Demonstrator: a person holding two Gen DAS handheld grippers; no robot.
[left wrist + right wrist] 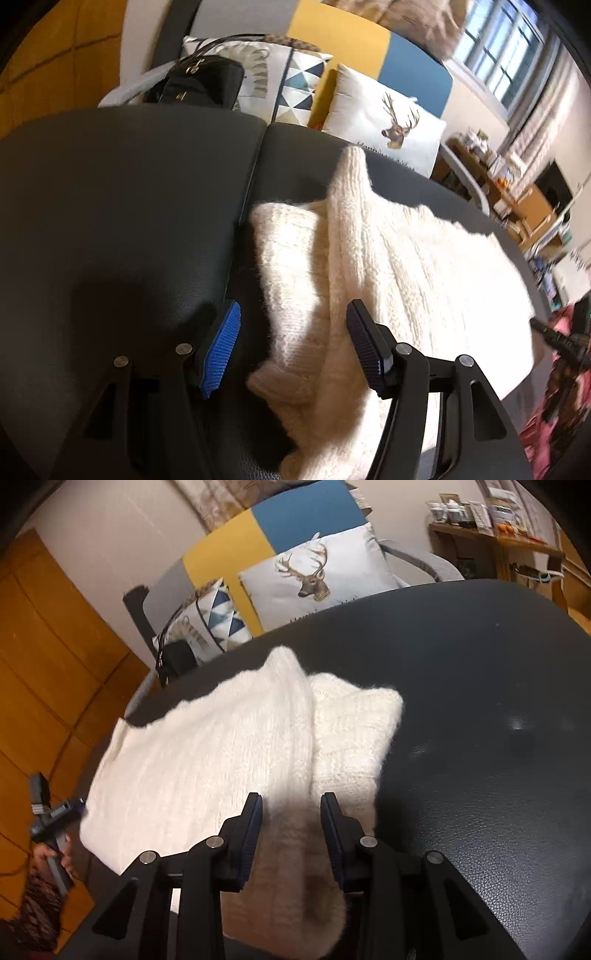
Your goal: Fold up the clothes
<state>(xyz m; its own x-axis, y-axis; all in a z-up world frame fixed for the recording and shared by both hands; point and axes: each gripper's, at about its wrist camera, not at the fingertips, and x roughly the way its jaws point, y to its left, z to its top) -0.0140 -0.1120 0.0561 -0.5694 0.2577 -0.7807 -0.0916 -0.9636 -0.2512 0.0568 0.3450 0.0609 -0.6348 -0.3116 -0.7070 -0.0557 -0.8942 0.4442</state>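
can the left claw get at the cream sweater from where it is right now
Probably yes. The left claw is open just above the cream sweater, whose near edge lies between its jaws on the black table, with nothing in between.

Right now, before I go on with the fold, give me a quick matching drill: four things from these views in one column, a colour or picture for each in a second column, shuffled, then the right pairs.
Things:
1. sweater
2. handbag
3. cushion beside the handbag
4. cushion farther from the handbag

Descriptions:
A. black with metal fittings
B. white with a stag's head
C. cream knit
D. blue and white triangles

Pairs: 1-C, 2-A, 3-D, 4-B
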